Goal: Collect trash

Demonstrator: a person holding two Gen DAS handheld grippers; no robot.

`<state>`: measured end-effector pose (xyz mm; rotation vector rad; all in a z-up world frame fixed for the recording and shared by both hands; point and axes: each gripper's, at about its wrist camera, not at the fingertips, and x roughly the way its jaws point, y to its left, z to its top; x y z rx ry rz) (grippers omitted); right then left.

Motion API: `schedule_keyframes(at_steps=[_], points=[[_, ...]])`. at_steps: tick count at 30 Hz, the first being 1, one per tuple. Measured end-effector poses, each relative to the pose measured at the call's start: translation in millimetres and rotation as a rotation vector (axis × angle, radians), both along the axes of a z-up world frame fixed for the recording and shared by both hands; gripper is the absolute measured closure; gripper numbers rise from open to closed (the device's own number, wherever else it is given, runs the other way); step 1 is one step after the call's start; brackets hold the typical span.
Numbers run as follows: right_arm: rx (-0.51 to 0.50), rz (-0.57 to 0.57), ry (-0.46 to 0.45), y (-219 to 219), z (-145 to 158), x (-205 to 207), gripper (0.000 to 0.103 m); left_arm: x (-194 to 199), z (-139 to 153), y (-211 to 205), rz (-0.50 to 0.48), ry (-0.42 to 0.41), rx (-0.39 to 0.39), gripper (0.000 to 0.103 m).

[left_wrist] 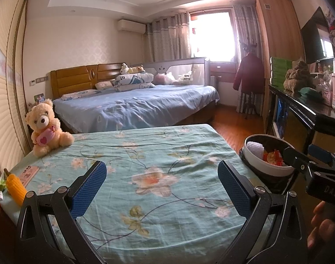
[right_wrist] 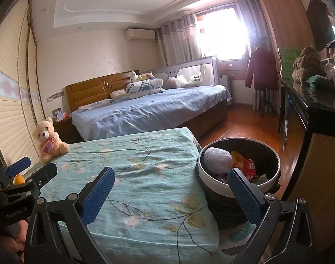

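Both the left gripper (left_wrist: 161, 189) and the right gripper (right_wrist: 171, 195) hold their blue fingers (left_wrist: 88, 189) spread and empty over the floral-sheeted bed (left_wrist: 145, 154), with the trash bin (right_wrist: 240, 171), holding a white foam net (right_wrist: 217, 160) and red wrappers (right_wrist: 247, 167), at lower right, and a teddy bear (left_wrist: 46, 127) at far left.

A round trash bin (right_wrist: 237, 189) is seen standing upright just beside the right edge of the floral-covered bench (right_wrist: 132, 167) — dark mesh-like wall, white rim, black liner inside. It is already partly filled: a white knitted ball-shaped item (right_wrist: 217, 160) lies against the left inner side, and crumpled red-and-orange snack wrappers (right_wrist: 247, 167) are piled next to it — further scraps beneath cannot be made out. In the left wrist view the same bin (left_wrist: 268, 169) is partly hidden.
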<state>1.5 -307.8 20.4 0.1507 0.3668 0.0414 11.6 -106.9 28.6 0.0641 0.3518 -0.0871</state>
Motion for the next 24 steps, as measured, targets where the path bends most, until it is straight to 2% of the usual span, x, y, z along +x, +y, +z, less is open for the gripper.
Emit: schedule_keyframes(at_steps=[24], points=[[0.002, 0.001, 0.002, 2.4, 2.0, -1.4, 0.000, -0.4, -0.2, -0.8, -0.010, 0.006, 0.000, 0.000]])
